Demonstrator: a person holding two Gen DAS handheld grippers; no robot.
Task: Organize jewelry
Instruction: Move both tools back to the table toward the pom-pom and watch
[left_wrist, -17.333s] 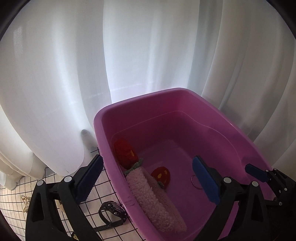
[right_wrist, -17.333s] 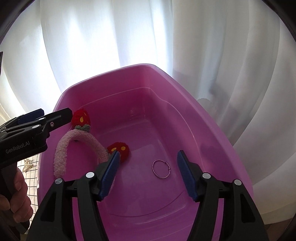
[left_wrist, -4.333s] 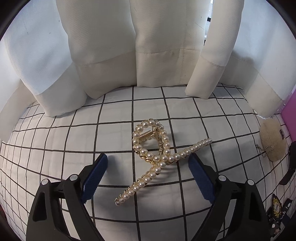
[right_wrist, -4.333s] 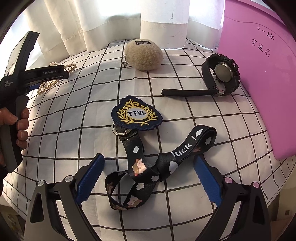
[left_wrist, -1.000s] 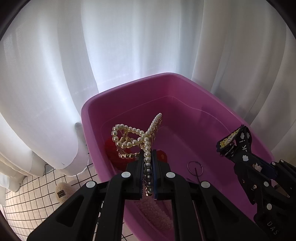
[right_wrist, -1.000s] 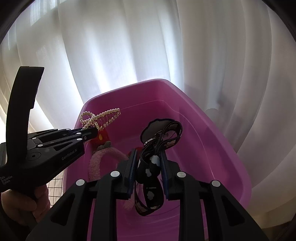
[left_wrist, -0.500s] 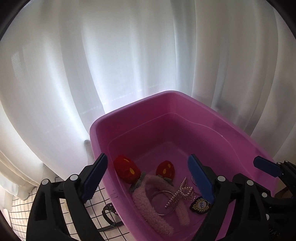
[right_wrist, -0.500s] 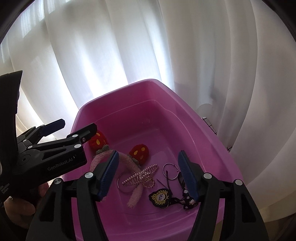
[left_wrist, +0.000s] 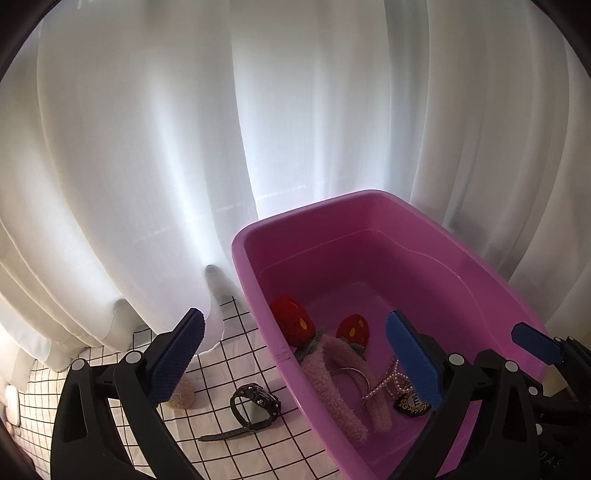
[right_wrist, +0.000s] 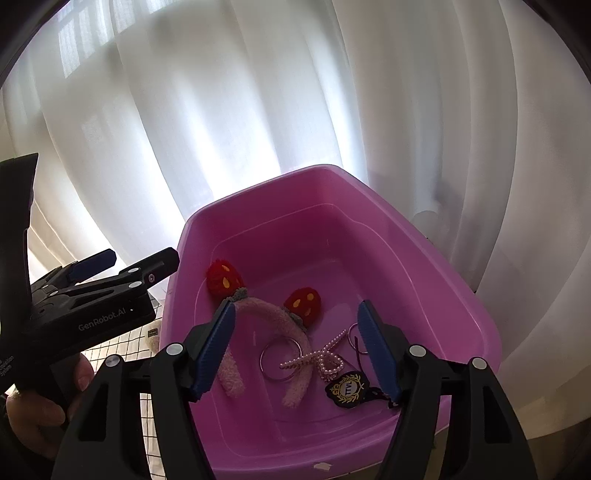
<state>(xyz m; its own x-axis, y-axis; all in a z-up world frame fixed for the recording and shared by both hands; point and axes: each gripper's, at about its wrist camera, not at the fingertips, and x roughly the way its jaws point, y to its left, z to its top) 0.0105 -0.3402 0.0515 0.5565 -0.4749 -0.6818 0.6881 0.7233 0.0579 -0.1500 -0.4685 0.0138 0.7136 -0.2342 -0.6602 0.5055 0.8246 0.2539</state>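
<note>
- The right gripper (right_wrist: 295, 338) is hovering over the near end of the pink plastic tub (right_wrist: 461, 284), its ribbed blue pads (right_wrist: 216, 345) standing wide apart and holding nothing.
- Lying directly between and just beyond those pads, on the tub's smooth floor, is the pearl hair clip (right_wrist: 317, 360), a beaded twist resting across a thin metal ring (right_wrist: 279, 356).
- Just right of the clip, the black embroidered badge (right_wrist: 347, 389) with its gold wreath is sitting near the right pad, its dark strap (right_wrist: 376, 393) trailing partly behind that finger.
- A second small metal ring (right_wrist: 356, 338) is lying beside the pearls, close to the right pad.
- The fuzzy pink headband (right_wrist: 266, 314) is arching across the tub floor, its two red plush strawberries (right_wrist: 223, 278) pointing toward the far wall.
- The left gripper (left_wrist: 295, 354) is straddling the tub's left wall, jaws likewise spread wide and empty, one pad outside over the grid-patterned cloth (left_wrist: 236, 343) and the other above the tub's contents.
- Outside the tub, a black wristwatch (left_wrist: 255, 402) is lying on the checked cloth just beside the tub wall, with a beige fluffy pompom (left_wrist: 181, 395) peeking out behind the left pad.
- Sheer white curtains (left_wrist: 184, 129) are hanging in soft folds behind the tub, glowing with daylight.
</note>
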